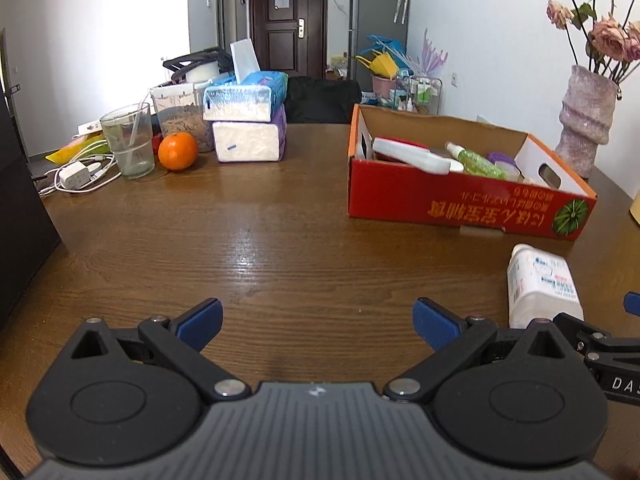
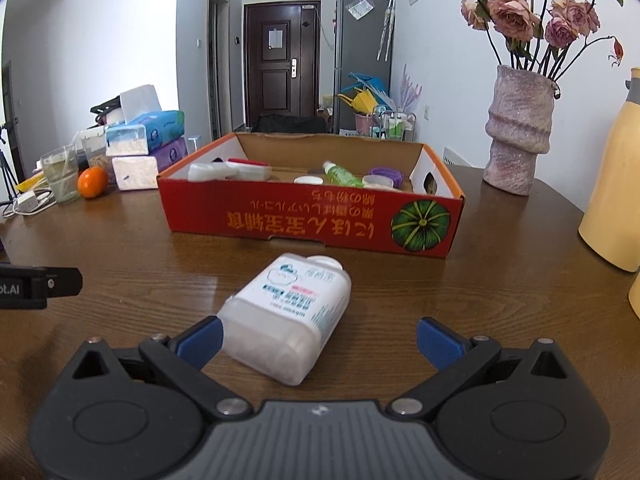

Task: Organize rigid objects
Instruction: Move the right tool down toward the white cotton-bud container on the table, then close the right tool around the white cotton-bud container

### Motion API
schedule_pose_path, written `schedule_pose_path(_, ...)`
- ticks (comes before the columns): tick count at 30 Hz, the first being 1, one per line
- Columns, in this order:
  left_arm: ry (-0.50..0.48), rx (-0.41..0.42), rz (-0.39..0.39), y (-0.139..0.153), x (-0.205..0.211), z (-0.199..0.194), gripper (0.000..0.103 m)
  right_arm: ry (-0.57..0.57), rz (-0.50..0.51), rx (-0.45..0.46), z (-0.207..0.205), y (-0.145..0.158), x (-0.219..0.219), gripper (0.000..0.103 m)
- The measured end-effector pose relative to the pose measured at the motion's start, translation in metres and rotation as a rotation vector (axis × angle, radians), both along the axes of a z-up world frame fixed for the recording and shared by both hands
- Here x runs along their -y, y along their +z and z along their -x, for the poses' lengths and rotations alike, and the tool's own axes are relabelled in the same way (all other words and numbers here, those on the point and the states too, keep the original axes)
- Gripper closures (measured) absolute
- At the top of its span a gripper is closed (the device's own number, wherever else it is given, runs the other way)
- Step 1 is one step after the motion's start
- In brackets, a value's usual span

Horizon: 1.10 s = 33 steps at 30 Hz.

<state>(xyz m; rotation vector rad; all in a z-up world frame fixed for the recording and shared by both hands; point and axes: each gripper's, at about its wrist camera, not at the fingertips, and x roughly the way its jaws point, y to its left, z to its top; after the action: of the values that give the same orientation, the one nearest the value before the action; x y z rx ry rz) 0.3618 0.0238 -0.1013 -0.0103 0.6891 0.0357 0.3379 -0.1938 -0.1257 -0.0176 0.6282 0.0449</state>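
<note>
A white plastic bottle lies on its side on the brown wooden worktop, just in front of a red cardboard box printed with a green pumpkin. The right gripper hangs low over the worktop with its jaws spread wide; the bottle's near end sits between the blue pads, touching or almost touching the left one and well clear of the right. The left gripper is held over bare wood beside it, jaws likewise spread and holding nothing; in its view the same bottle lies off to the right. Inside the open box rest a green bottle, a purple lid, a white container with a red edge and a small white cap. At the far left of the worktop stand an orange, a drinking glass and stacked tissue packs. A pink textured vase of faded roses stands to the box's right.
</note>
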Motion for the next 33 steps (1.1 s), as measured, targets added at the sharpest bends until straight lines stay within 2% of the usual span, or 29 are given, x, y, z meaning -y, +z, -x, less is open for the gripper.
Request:
schedule_pose_path(9,0.009,-0.011,0.016,-0.004,-0.010,-0.002,0.000,-0.017,-0.014,-0.030,-0.012,-0.006,-0.017,0.000)
schedule_pose_path(17,-0.015,-0.020,0.059,-0.007,-0.015,-0.005,0.000,-0.032,0.044,-0.073,-0.031,-0.017,-0.034,0.000)
schedule_pose_path(24,-0.034,-0.034,0.059,-0.010,-0.014,-0.008,0.000,-0.107,0.010,-0.120,-0.045,-0.026,-0.030,0.000)
schedule_pose_path(30,-0.027,-0.041,0.063,-0.012,-0.016,-0.009,0.000,-0.129,0.014,-0.105,-0.059,-0.026,-0.034,0.009)
schedule_pose_path(33,-0.027,-0.040,0.064,-0.012,-0.016,-0.009,0.000,-0.125,0.006,-0.118,-0.064,-0.029,-0.034,0.022)
